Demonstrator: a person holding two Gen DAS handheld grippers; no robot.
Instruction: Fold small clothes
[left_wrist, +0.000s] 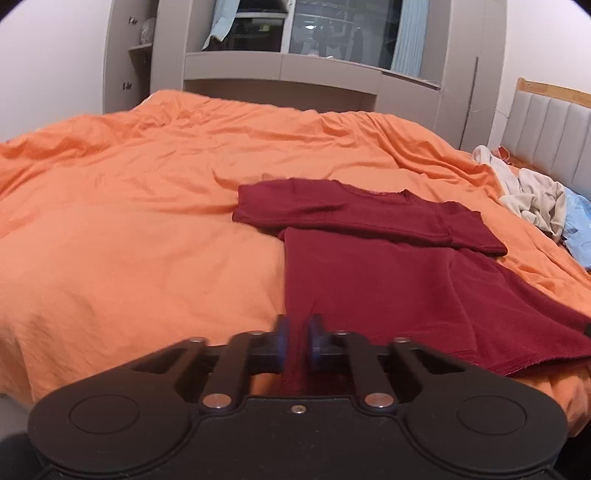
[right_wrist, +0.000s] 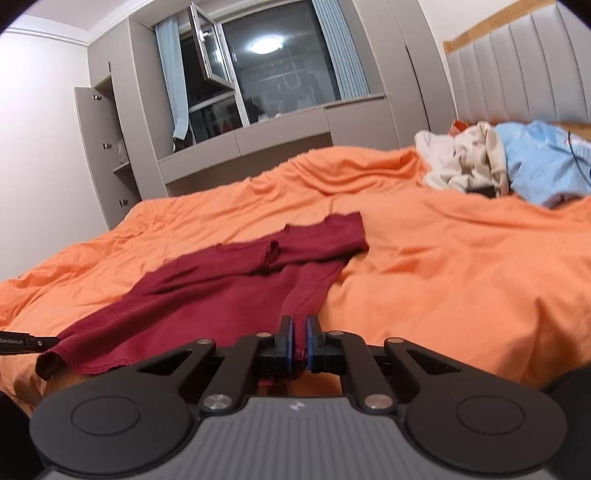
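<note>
Orange rumpled bedding (left_wrist: 129, 229) is carrying a maroon T-shirt (left_wrist: 388, 273) near its front edge, sleeves folded across. Both the left gripper (left_wrist: 298, 341) and right gripper (right_wrist: 300, 341) are pinching its soft hem. Crumpled pale clothes (right_wrist: 465, 162) are lying by the padded headboard (right_wrist: 517, 66).

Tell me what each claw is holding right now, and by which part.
Both claws hold the dark red T-shirt by its near bottom hem: the left claw pinches the hem's left corner, the right claw its right corner.
</note>
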